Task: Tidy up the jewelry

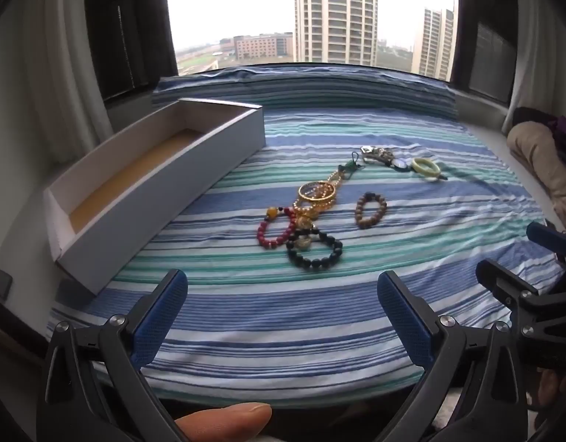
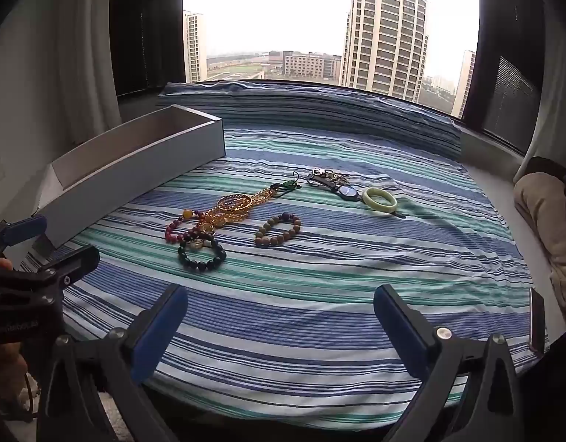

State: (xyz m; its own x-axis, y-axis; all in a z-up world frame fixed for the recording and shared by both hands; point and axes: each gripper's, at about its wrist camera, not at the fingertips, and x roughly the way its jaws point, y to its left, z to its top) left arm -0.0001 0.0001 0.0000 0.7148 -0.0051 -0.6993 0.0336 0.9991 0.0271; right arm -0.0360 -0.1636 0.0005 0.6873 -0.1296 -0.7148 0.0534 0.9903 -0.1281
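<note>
So both the left gripper (image 1: 283,307) and right gripper (image 2: 281,318) hang wide open and empty, probably because the bracelets (image 1: 314,246) haven't gone into the white box (image 1: 99,228) yet.

no legible text, faint print on left gripper (image 2: 43,254) unreadable

A sheet (image 1: 319,316) striped in blue, teal and white carries a white box (image 1: 165,180) with a tan floor, a red bead bracelet (image 1: 273,230), a black bead bracelet (image 1: 316,250), a brown bead bracelet (image 1: 370,209), gold chains (image 1: 318,195) and a pale green bangle (image 1: 425,167).
</note>
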